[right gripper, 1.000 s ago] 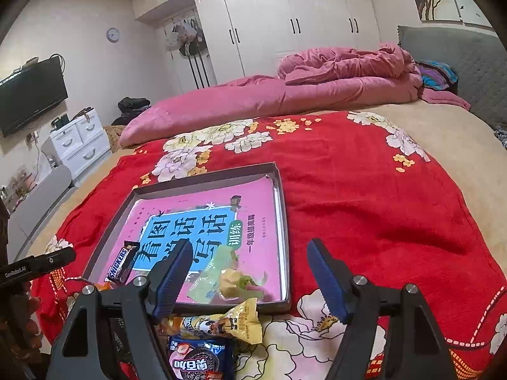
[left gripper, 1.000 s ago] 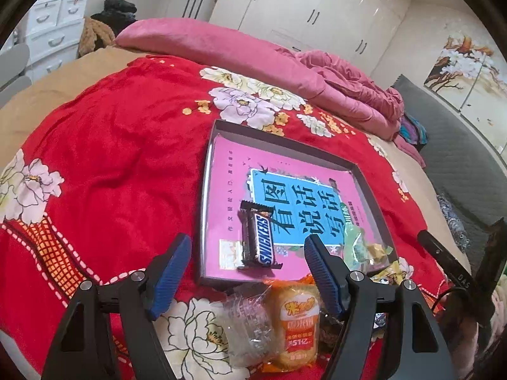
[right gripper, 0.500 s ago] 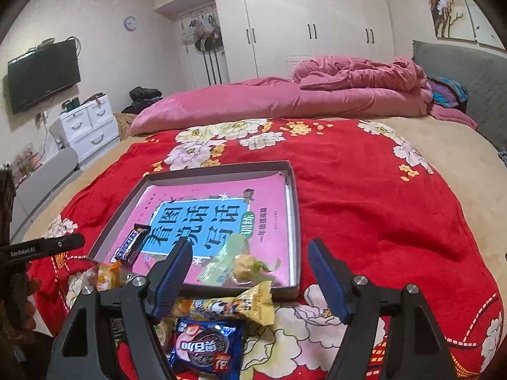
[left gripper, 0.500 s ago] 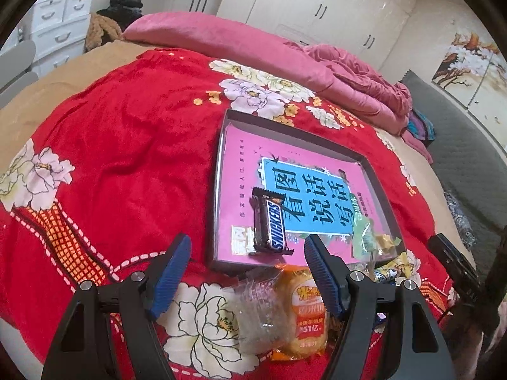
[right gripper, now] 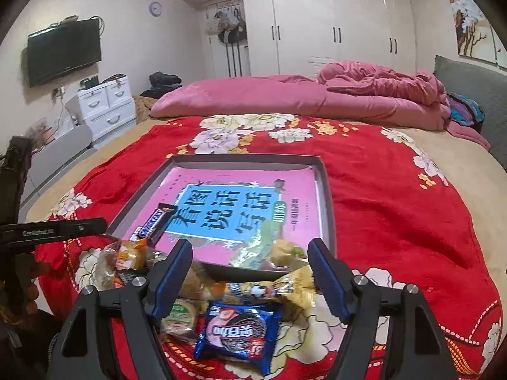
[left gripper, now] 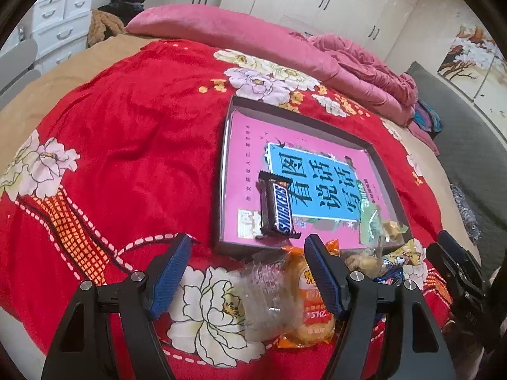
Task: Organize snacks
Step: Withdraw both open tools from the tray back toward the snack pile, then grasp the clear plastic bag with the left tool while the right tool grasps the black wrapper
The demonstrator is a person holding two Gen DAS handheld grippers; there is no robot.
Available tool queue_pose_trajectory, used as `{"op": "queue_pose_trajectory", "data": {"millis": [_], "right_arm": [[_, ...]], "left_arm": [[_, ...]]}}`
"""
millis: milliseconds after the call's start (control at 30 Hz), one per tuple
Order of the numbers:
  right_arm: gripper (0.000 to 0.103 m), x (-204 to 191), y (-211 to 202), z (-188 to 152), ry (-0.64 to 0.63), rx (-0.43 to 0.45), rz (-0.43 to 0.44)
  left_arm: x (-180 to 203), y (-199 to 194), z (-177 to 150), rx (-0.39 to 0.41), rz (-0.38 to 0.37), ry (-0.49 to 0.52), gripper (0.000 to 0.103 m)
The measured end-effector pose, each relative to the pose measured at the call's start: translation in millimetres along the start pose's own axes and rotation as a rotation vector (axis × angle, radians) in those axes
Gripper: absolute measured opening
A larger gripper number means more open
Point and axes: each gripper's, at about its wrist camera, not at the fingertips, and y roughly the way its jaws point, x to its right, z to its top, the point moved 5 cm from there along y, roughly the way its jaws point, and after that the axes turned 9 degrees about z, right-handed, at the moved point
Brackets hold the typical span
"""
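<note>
With both sets of jaws wide and empty, the right gripper (right gripper: pixel 248 269) should be lowered squarely over the blue Oreo packet (right gripper: pixel 237 332) at its 6 o'clock, then the packet carried into the tray (right gripper: pixel 328 196) at 12 o'clock, while the left gripper (left gripper: pixel 248 267) is kept clear.

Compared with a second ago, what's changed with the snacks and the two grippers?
Only the views shifted: the right hand-held gripper drew back, bringing the blue cookie packet fully into sight between its open fingers. The left hand-held gripper barely moved above the orange packet. Nothing was gripped or let go. The Snickers bar and the green-wrapped snack lie in the tray as before.
</note>
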Motion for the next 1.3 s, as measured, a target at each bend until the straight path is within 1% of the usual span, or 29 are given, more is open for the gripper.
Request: {"op": "queue_pose_trajectory", "data": {"millis": [367,667,867,1167,1233,1300], "right_arm": [[0.075,-29.1,2.5,-8.2,-0.051,-0.025,0.058],[0.075,-53.7,5.6,-17.5,-0.105,-0.059,0.105],[0.075,-65.7,9.3,-23.5,-0.144,-0.084,0.122],[0.075,-78.8,17.8,-34.1,-0.216,-0.131,0.124],[0.074,-82.8,19.9,-36.7,-0.234,-0.142,0.127],[0.069,-86.8,23.1,-38.8,-0.25,-0.154,0.128]], "left_arm": [[2.3,4.1,-7.7,-0.035,0.02,0.005,0.075],[-3.2,7.8,-14.2,-0.066,0.038,0.0,0.075],[-6.2,10.1,-18.9,-0.096,0.023,-0.015,0.075],[-0.3,13.9,-27.2,-0.135,0.024,0.019,0.075],[0.2,15.2,-28.3,-0.143,0.024,0.02,0.075],[0.7,17.7,-29.7,-0.155,0.027,0.025,0.075]]}}
